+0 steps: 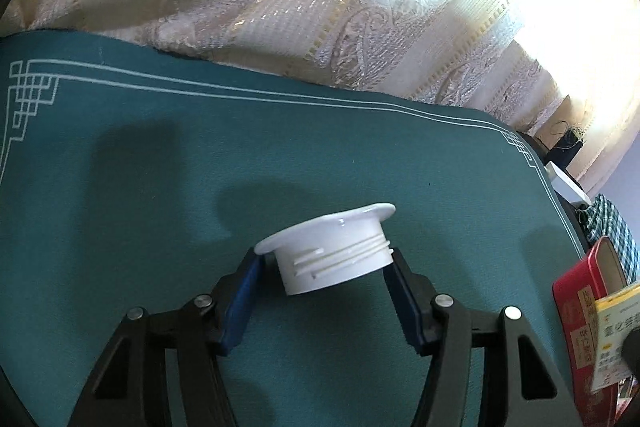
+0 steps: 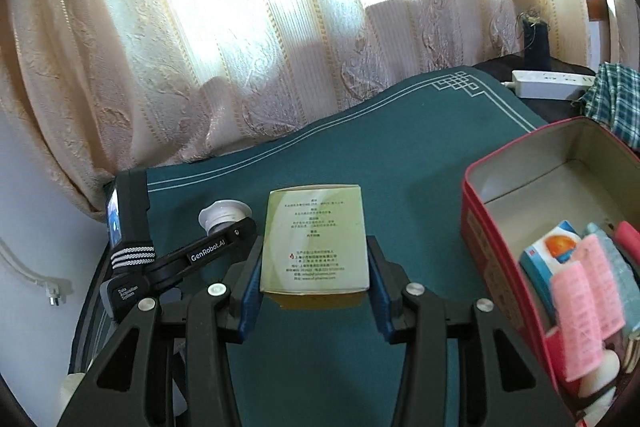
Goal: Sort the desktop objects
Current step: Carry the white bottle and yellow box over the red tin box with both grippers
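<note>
Teal mat (image 1: pixel 280 147) is covering the desk, lit curtains (image 2: pixel 240 47) hanging behind. Red tin (image 2: pixel 500 267) is sitting open at right w/ small packs inside. Left gripper (image 1: pixel 326 265) is pinching a white cap (image 1: pixel 332 247); right gripper (image 2: pixel 314 267) is clamping a green box (image 2: pixel 314 239) above the mat.

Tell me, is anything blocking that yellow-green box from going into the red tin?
Nothing visible does. The right tool holds the box above bare green cloth. The red tin is open on top, with free space at its far end.

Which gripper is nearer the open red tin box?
Right. The right gripper, holding a pale green carton, is just beside the open red tin box. The left gripper, around a white threaded cap, is farther away.
</note>
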### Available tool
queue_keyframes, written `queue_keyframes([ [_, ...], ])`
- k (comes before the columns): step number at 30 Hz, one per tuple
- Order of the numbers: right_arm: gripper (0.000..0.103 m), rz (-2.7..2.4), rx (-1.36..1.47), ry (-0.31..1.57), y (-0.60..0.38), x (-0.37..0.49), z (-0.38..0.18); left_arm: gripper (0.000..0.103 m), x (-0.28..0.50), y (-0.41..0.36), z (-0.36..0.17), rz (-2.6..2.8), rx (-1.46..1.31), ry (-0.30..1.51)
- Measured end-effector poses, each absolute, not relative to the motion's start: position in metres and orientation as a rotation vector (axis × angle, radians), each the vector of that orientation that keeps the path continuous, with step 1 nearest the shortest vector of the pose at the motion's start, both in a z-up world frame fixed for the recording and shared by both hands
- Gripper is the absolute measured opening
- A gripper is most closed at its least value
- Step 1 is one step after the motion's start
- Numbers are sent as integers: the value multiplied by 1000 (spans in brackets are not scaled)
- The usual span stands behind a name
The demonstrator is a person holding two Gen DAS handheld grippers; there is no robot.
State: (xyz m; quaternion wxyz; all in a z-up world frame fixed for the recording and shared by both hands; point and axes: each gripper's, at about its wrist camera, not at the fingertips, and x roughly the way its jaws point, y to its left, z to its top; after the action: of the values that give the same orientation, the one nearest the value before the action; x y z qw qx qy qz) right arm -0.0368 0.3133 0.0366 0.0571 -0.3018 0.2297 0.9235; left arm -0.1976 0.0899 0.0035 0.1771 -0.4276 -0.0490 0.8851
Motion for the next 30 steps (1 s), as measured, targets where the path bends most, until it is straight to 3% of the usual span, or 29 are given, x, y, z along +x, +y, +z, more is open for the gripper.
queue_keyframes([
  [11,49,2790,-842,726,326,14,50,63,-142,80,26,2467,-1143,-129],
  [30,49,2601,-691,760,423,129,49,63,-40,213,89,2247,-945,52],
])
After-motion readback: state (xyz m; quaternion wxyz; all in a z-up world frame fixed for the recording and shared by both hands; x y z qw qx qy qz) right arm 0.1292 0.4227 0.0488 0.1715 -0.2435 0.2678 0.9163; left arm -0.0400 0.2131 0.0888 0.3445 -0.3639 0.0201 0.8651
